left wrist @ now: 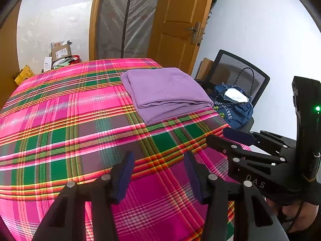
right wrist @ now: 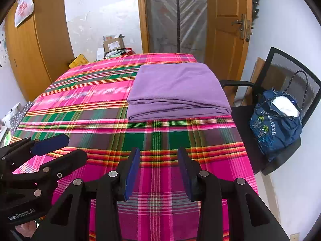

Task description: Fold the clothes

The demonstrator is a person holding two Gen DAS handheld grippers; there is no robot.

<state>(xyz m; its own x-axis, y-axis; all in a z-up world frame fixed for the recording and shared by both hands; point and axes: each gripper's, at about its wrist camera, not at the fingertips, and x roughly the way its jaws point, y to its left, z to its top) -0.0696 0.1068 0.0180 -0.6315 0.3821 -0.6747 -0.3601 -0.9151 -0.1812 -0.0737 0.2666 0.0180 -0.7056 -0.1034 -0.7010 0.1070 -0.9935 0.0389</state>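
A purple garment (left wrist: 164, 92) (right wrist: 176, 90) lies folded into a neat rectangle at the far right of a table covered in a pink and green plaid cloth (left wrist: 70, 130) (right wrist: 90, 100). My left gripper (left wrist: 158, 156) (right wrist: 70, 146) hovers over the near part of the plaid, well short of the garment, its jaws open with nothing between them. Just to its right, my right gripper (right wrist: 159, 152) (left wrist: 222, 136) hangs at the same distance, also open and empty. Neither gripper touches the garment.
A black mesh office chair (left wrist: 258, 76) (right wrist: 313, 84) stands close by the table's right edge with a blue denim bag (left wrist: 234, 104) (right wrist: 276, 128) on its seat. A wooden door (left wrist: 180, 20) (right wrist: 226, 20) is behind the table. Cardboard boxes (left wrist: 60, 52) (right wrist: 113, 44) are piled at the far left.
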